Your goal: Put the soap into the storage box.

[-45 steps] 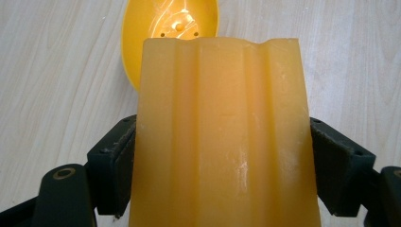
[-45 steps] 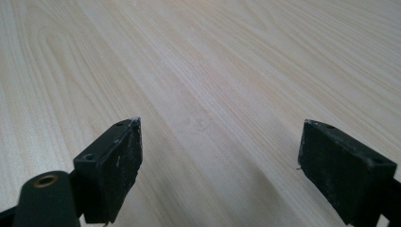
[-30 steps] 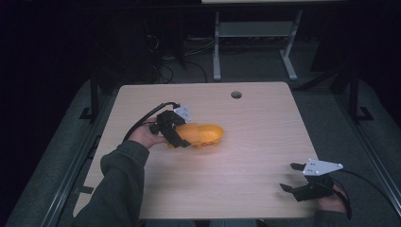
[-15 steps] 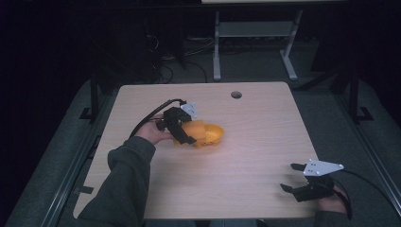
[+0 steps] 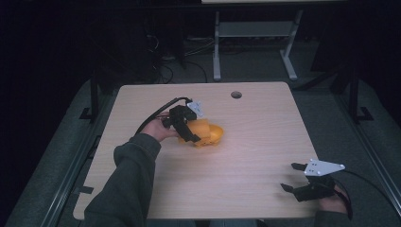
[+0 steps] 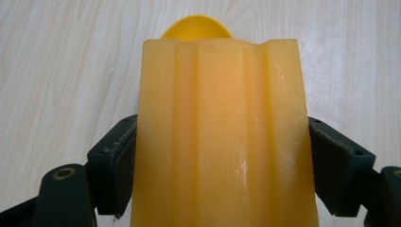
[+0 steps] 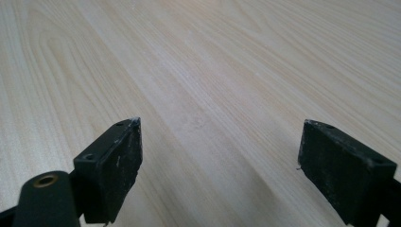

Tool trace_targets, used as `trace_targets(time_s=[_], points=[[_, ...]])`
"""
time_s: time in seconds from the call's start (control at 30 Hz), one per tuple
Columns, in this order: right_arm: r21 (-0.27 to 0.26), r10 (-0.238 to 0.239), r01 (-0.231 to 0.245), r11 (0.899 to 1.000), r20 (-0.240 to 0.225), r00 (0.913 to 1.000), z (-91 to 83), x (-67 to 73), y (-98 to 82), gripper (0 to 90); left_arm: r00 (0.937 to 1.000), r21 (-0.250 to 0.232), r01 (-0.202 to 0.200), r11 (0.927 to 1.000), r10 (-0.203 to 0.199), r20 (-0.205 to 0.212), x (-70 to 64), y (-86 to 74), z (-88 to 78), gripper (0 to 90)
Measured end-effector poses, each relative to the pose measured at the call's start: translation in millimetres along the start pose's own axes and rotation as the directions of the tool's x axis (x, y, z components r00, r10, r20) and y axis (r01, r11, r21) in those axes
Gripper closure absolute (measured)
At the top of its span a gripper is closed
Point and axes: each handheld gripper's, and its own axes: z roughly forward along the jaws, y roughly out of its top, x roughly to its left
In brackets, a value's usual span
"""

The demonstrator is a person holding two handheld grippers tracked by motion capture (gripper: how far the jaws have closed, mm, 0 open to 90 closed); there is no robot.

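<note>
Left gripper view: we see the left gripper (image 6: 222, 156) w/ both jaws pressed on the flanks of a yellow-orange plastic scoop (image 6: 222, 127), its ribbed, flat-backed handle between the jaws and a rounded bowl rim peeking just beyond. In the high view it's held over the table (image 5: 246, 161). Right gripper (image 5: 297, 176) is well apart, jaws wide w/ bare wood between them.

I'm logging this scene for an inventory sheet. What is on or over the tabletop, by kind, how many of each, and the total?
Orange plastic scoop-like object with a ribbed handle: 1, clamped in the left claw.
Black handheld two-jaw claws: 2, the left one and the right claw, which is open over the light wooden table.
Total: 3
</note>
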Motion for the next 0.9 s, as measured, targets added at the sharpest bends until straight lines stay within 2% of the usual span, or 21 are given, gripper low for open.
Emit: trace_targets(time_s=[0.1, 0.2, 0.37, 0.5, 0.6, 0.9], points=[[-0.006, -0.001, 0.001, 1.0, 0.003, 1.0, -1.0, -0.1, -0.4, 14.0, 0.9999, 0.006, -0.012, 0.9999, 0.012, 0.001, 1.6, 3.9, 2.7, 20.9], [-0.01, -0.003, 0.003, 1.0, 0.001, 1.0, -0.9, -0.1, -0.3, 14.0, 1.0, -0.009, -0.008, 0.9999, 0.008, 0.001, 3.4, 6.3, 5.2, 20.9], [-0.011, -0.006, 0.006, 1.0, 0.001, 1.0, -0.8, -0.2, 0.0, 14.0, 0.9997, 0.01, -0.017, 0.9998, 0.017, 0.017, 5.8, 11.2, 12.1, 20.9], [-0.011, -0.005, 0.005, 1.0, 0.001, 1.0, -1.0, -0.3, -0.1, 14.0, 0.9993, 0.001, -0.023, 0.9997, 0.023, 0.03, 8.5, 14.9, 14.8, 20.9], [-0.01, -0.005, 0.005, 1.0, 0.0, 1.0, -1.0, -0.3, 0.0, 14.0, 0.999, 0.012, -0.029, 0.9995, 0.028, 0.034, 10.0, 18.8, 17.6, 21.0], [-0.011, -0.01, 0.01, 1.0, 0.004, 0.9999, -1.7, -0.6, 0.0, 14.0, 0.9986, 0.014, -0.021, 0.9997, 0.02, 0.048, 14.6, 19.0, 27.1, 21.0]])
